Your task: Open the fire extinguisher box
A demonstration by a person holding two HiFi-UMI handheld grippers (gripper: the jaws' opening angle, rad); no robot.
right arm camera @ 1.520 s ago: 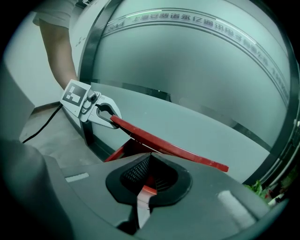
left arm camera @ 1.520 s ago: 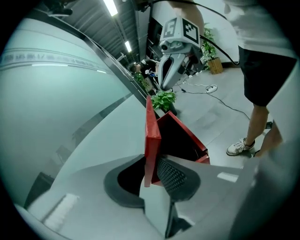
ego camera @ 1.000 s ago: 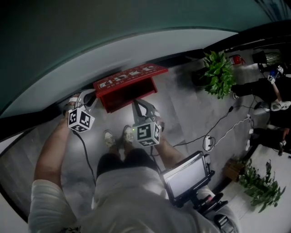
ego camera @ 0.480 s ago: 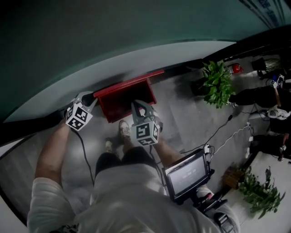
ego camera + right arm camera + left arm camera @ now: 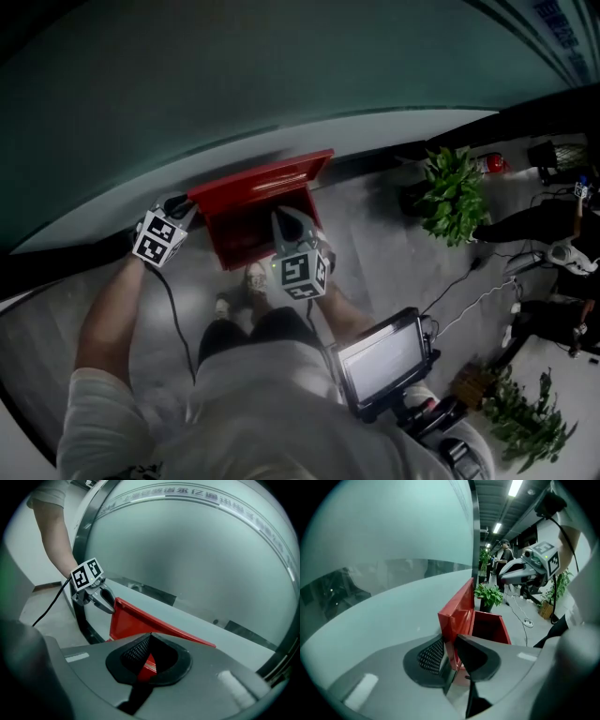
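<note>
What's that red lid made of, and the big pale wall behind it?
The lid looks like painted sheet metal. It is thin with a turned rim, and its glossy red finish catches the light, though moulded plastic can't be ruled out. The wall looks like frosted glass: pale green and smooth, with hazy reflections, set in a dark frame.

Frosted glass wall (image 5: 234,84) ahead of me, a leafy potted plant (image 5: 452,192) to my right, a white cable (image 5: 519,611) trailing over the grey floor (image 5: 375,244).

Row of Chinese characters (image 5: 187,499) along the glass wall (image 5: 197,559), too blurred to read
</note>
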